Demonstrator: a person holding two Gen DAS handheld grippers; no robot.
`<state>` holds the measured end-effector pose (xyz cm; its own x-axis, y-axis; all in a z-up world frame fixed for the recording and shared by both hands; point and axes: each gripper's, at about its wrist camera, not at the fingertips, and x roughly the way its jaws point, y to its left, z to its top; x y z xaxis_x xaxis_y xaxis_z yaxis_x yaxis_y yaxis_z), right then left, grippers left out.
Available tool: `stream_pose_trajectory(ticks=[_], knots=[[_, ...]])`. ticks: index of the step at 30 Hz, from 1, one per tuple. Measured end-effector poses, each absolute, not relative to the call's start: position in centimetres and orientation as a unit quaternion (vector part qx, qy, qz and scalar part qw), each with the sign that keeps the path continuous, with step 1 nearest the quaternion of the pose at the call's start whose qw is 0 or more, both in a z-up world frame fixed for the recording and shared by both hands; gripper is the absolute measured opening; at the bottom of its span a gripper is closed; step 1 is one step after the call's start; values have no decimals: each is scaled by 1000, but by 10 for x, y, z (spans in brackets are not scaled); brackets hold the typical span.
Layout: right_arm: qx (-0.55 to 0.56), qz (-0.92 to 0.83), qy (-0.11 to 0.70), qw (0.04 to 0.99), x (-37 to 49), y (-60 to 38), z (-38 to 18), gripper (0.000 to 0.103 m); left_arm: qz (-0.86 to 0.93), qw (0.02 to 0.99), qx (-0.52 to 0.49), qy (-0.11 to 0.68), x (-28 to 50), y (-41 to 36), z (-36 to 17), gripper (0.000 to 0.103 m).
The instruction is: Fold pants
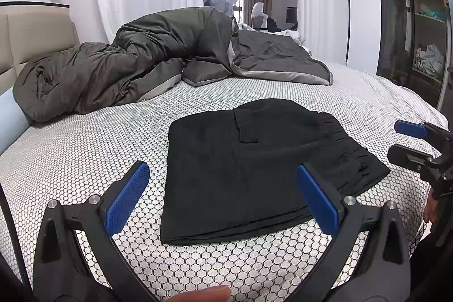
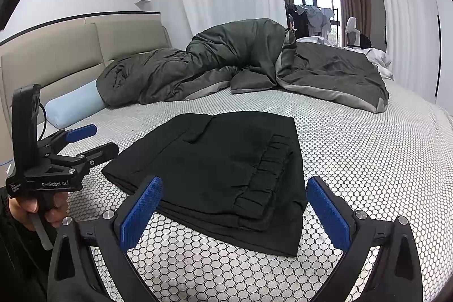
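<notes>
Both grippers (image 1: 222, 198) (image 2: 235, 212) wide-jawed, empty.

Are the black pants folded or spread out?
Folded: the pants lie as a compact stack on the bed, layered edges and waistband showing.

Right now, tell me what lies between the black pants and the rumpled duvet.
Only bare honeycomb-patterned sheet separates the pants from the duvet, clearest in the right wrist view.

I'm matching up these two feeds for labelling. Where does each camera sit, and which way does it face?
Left wrist: on the left gripper, facing across the bed at the folded pants; a fingertip shows at the bottom edge, the right gripper at right.
Right wrist: on the right gripper, facing the pants from their waistband side; the left gripper and hand at left.
Shared: pants, duvet, honeycomb sheet.
</notes>
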<state>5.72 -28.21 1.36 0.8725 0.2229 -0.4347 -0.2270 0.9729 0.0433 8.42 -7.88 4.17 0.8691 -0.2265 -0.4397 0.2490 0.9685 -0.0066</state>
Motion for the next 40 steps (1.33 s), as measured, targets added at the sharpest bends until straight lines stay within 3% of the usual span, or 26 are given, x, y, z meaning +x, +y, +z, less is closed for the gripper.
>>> stream_pose_trajectory(ticks=[40], knots=[[-9, 114, 229, 967, 58, -281, 12, 103, -121, 966, 29, 226, 87, -69, 44, 102]])
